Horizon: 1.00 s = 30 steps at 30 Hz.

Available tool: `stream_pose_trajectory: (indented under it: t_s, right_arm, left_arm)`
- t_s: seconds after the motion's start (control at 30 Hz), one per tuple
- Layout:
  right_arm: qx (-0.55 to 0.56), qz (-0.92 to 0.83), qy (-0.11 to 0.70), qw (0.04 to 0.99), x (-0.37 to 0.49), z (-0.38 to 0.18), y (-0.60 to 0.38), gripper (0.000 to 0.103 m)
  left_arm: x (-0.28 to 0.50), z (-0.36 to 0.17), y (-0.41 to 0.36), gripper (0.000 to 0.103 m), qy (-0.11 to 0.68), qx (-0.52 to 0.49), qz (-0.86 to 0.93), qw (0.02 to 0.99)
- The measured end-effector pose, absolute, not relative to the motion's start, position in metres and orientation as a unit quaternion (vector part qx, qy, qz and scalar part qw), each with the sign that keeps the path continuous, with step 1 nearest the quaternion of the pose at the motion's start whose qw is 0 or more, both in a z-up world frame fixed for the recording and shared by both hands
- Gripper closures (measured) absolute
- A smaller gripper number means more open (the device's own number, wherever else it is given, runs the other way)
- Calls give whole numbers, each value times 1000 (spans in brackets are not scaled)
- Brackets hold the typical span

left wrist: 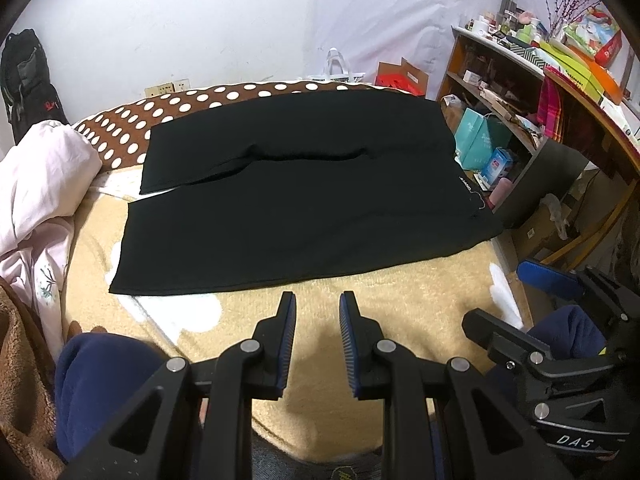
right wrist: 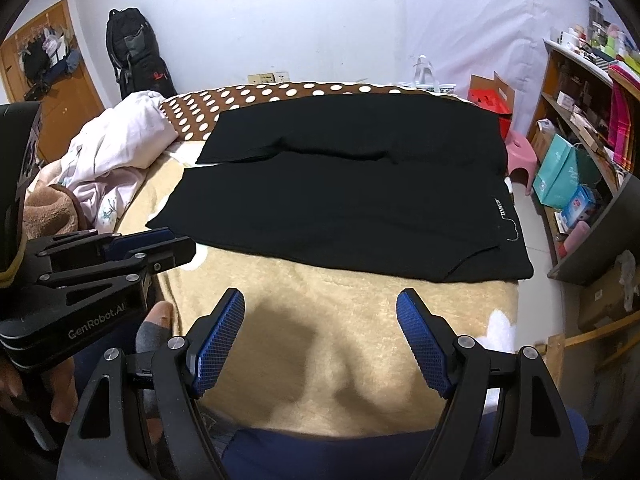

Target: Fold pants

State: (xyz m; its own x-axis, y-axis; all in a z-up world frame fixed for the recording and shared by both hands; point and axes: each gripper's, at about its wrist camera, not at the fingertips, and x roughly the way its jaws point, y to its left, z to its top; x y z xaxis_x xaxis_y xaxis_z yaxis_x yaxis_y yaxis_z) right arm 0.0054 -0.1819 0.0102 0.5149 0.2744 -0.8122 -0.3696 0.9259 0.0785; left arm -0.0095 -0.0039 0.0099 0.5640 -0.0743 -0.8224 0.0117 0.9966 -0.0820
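Black pants [left wrist: 304, 200] lie flat on the bed, legs side by side pointing left, waistband with a small white logo at the right; they also show in the right wrist view [right wrist: 352, 196]. My left gripper [left wrist: 317, 304] hovers over the tan blanket just short of the pants' near edge, jaws a little apart and empty. My right gripper [right wrist: 320, 300] is wide open and empty, also short of the near edge. Each gripper shows in the other's view: the right one in the left wrist view [left wrist: 552, 280], the left one in the right wrist view [right wrist: 160, 244].
A tan fleece blanket [left wrist: 360, 300] covers the bed, with a brown polka-dot cover [left wrist: 180, 108] at the far side. A pink bundle of bedding [left wrist: 44, 184] lies at the left. Cluttered shelves [left wrist: 520, 92] and a pink stool [right wrist: 520, 156] stand to the right.
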Motion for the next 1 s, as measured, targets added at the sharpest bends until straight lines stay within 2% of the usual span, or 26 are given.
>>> stream_pose_trajectory:
  t_s: [1.0]
  right_arm:
    - [-59,195,474,857,15,-2,-176,24]
  left_arm:
    - [-2,4,9,79,475,-60,-12,878]
